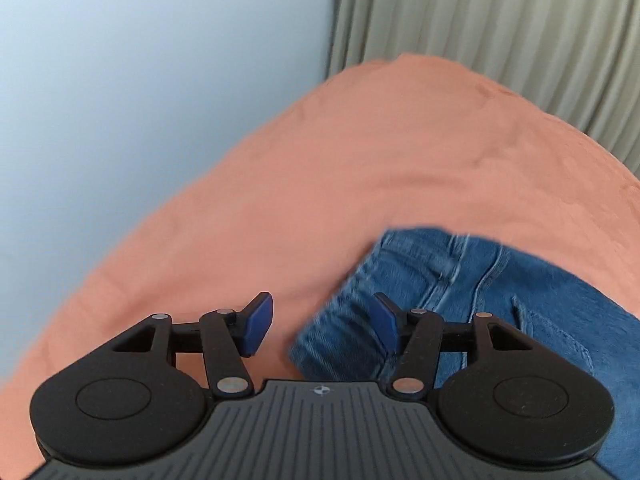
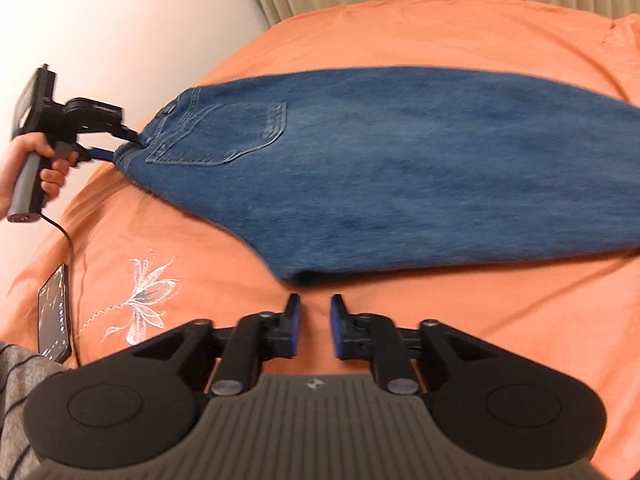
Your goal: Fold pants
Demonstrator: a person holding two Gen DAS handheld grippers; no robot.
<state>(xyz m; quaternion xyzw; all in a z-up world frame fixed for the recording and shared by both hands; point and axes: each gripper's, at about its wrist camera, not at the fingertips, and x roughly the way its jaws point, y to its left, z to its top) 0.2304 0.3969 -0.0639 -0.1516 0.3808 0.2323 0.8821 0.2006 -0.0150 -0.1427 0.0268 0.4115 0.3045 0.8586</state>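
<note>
Lying across the orange bed (image 2: 400, 32), folded lengthwise, back pocket up: pants (image 2: 400, 168), thick denim, likely heavy and limp, prone to sagging. Left tool (image 1: 320, 328) spread wide in its own view, waistband corner against one pad. Right tool (image 2: 315, 330) slightly parted, empty, just short of the near edge. Best gripped at waistband or hem seams.

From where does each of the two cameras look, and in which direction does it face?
Left wrist: sits on the left tongs, faces across the orange bedspread to wall and curtain; jeans at its right finger.
Right wrist: sits on the right tongs, faces the folded jeans; shows the left hand holding the left tongs at the waistband.
Shared: jeans, bedspread, curtain.
</note>
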